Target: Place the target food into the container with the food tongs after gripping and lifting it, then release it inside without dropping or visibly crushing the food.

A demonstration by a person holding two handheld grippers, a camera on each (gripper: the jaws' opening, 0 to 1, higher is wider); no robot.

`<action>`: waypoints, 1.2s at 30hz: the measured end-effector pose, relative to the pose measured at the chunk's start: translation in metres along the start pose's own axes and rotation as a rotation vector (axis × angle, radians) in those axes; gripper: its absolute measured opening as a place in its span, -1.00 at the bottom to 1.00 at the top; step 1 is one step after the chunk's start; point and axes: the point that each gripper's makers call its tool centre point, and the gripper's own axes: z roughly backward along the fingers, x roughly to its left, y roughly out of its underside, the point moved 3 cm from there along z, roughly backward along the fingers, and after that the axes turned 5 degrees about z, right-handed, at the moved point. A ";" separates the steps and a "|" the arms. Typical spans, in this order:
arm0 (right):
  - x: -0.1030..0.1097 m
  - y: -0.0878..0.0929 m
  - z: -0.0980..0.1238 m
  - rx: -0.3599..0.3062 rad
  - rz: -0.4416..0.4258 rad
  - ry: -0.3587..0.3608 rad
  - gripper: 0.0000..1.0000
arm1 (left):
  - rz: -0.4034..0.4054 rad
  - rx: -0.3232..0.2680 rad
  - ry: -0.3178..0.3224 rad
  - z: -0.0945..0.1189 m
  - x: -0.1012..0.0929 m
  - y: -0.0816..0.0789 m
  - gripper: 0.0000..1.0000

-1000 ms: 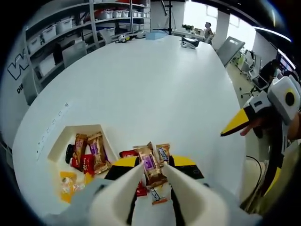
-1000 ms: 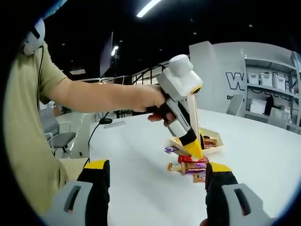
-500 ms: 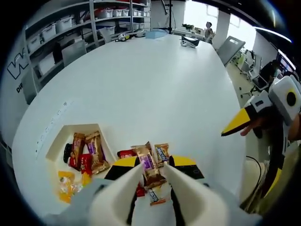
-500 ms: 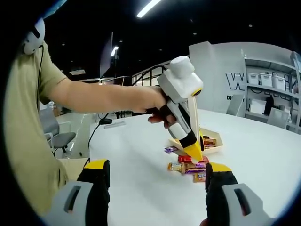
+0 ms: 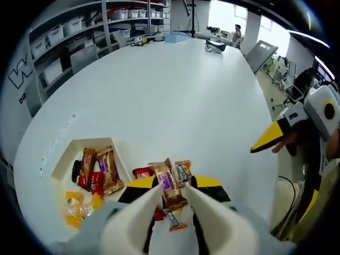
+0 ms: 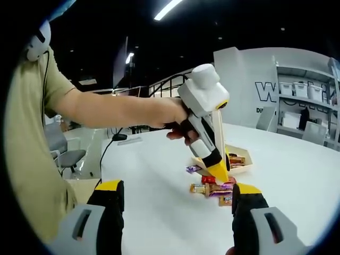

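Your left gripper (image 5: 172,204) has its two white tong-like jaws nearly closed around a brown snack packet with a purple label (image 5: 169,185); the packet sits between the tips, but you cannot tell from these views whether it is lifted clear of the table. Just around it lie other wrapped snacks (image 5: 183,171), touching or overlapping at the jaw tips, so there is little free room right there. To the left of that pile, close by, stands the white hexagonal container (image 5: 68,158), already holding several packets; its near rim faces the jaws. An orange packet (image 5: 75,206) lies outside the container by its lower edge. Beyond, the white table (image 5: 175,95) is broad and bare up to its far edge.

Your right gripper (image 6: 178,204) hangs well apart from the pile, jaws spread wide with nothing between them, above the table's near edge. In its view your left hand (image 6: 172,119) grips the left tool.
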 end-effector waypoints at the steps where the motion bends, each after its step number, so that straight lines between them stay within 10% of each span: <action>1: 0.000 -0.001 0.000 -0.003 0.000 0.000 0.65 | -0.001 0.003 0.001 0.000 0.000 0.000 -0.52; 36: -0.001 -0.004 0.001 -0.009 0.002 0.005 0.65 | 0.026 0.025 -0.020 -0.007 0.004 -0.001 -0.51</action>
